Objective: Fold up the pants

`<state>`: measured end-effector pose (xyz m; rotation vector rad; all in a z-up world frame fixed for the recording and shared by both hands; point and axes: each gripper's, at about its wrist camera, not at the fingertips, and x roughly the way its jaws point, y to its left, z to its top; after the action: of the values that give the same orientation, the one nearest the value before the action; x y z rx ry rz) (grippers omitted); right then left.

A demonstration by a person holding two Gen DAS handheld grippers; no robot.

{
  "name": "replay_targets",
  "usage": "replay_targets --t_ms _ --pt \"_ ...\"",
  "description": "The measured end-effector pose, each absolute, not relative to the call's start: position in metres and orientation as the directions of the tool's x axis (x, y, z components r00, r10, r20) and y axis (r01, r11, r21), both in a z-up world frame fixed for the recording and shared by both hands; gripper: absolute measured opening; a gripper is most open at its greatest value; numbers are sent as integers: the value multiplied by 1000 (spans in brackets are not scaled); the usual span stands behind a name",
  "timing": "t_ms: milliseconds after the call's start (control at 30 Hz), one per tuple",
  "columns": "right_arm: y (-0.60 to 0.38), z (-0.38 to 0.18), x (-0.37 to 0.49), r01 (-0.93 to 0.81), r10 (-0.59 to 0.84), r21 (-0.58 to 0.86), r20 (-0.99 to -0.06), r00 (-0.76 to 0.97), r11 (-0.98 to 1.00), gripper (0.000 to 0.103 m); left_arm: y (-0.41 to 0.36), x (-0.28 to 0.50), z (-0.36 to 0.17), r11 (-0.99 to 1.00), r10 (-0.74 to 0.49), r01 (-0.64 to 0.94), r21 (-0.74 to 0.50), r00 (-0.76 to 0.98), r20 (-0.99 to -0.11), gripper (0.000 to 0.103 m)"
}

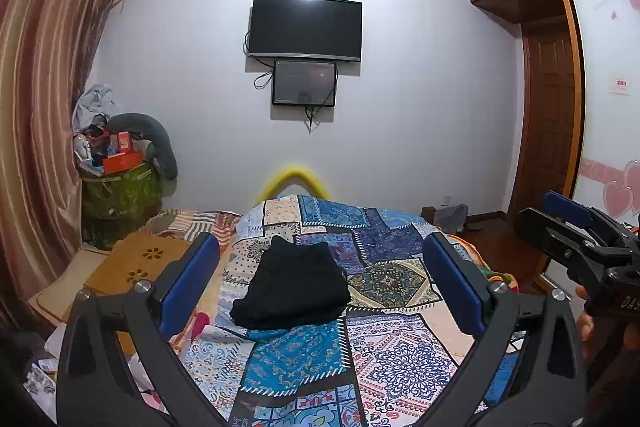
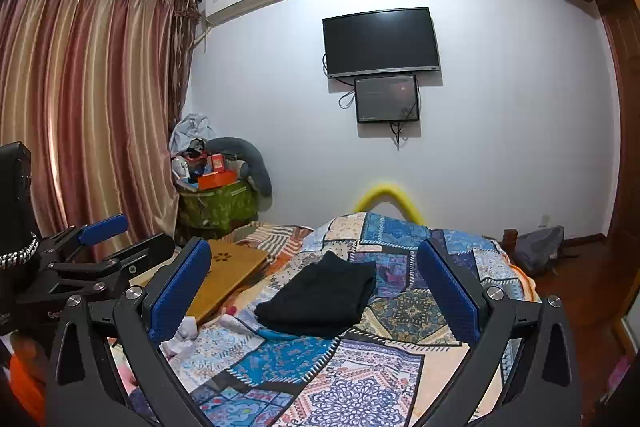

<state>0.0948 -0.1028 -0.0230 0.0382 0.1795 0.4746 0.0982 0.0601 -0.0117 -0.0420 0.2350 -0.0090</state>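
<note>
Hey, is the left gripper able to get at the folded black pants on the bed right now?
Probably yes. The left gripper is open and empty, the black pants lie ahead between its fingers' line, and only patchwork bedspread lies between.

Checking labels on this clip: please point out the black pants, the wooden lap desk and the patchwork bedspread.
black pants (image 1: 294, 287), left wrist view, middle of the folded stack.
wooden lap desk (image 2: 228, 277), right wrist view, bare top below the flower cut-out.
patchwork bedspread (image 1: 404, 359), left wrist view, bare patch near the pants.

The yellow arch (image 1: 294, 175) behind the bed is blurred (its lower part hidden by the quilt (image 1: 360, 347)).
</note>
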Motion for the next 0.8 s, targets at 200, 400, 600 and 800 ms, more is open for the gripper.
replay_targets --t_ms 200,400,600,800 --pt "-105 -24 97 -450 458 90 -168 873 889 102 61 99 -12 999 -15 7 -36 973 -230 103" --pt "-104 -25 96 -450 458 84 -171 872 889 102 60 101 -15 999 -31 23 -36 971 -238 103" --pt "-104 -24 97 -451 460 87 -171 871 888 102 58 101 -14 999 -36 32 -21 972 -233 103" --pt "-105 -24 98 -451 459 88 -172 872 888 102 60 101 -13 999 -49 42 -36 971 -235 103"
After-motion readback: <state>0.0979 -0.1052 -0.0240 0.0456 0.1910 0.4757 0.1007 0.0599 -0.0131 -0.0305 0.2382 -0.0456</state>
